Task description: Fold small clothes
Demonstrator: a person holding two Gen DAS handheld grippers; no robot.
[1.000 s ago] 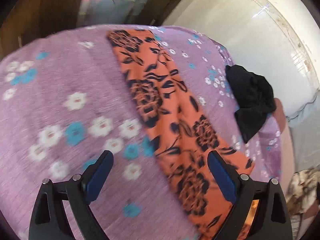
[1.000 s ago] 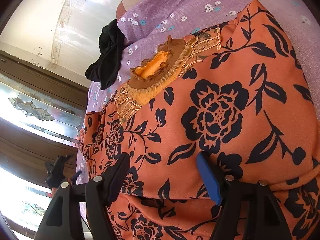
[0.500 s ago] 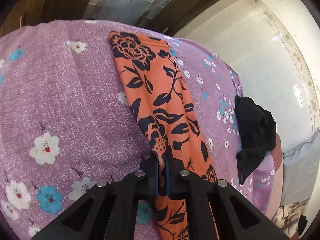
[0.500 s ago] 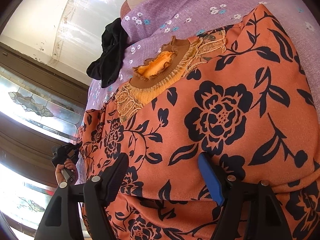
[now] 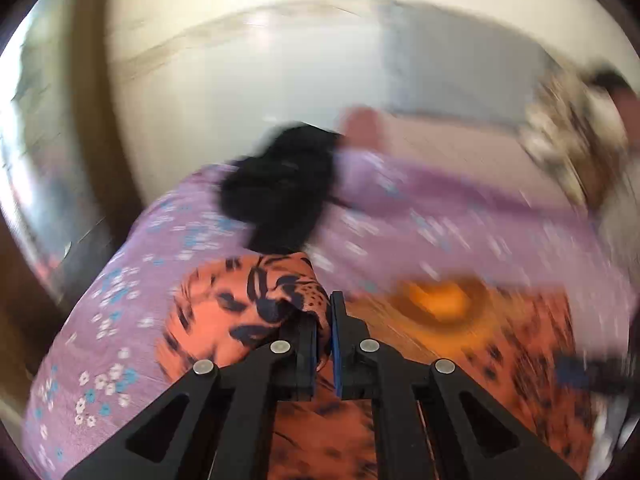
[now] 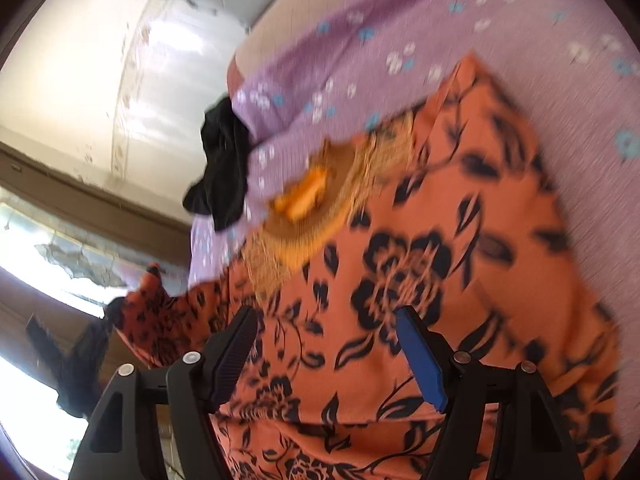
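Left gripper (image 5: 325,328): pinching a sleeve of the orange floral top (image 6: 400,288). Right gripper (image 6: 328,356): spread above it. Black garment (image 5: 280,192): at 12 o'clock on the purple floral sheet (image 5: 120,300).

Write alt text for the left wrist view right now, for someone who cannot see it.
The left gripper is shut on a bunched sleeve of the orange floral garment, lifted over the purple flowered bedspread. Heavy motion blur smears the view; a black garment lies beyond, near the bedspread's far edge.

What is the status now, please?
Left gripper shut on orange floral garment, sleeve lifted. Right gripper open above it. Black cloth lies beyond, apart.
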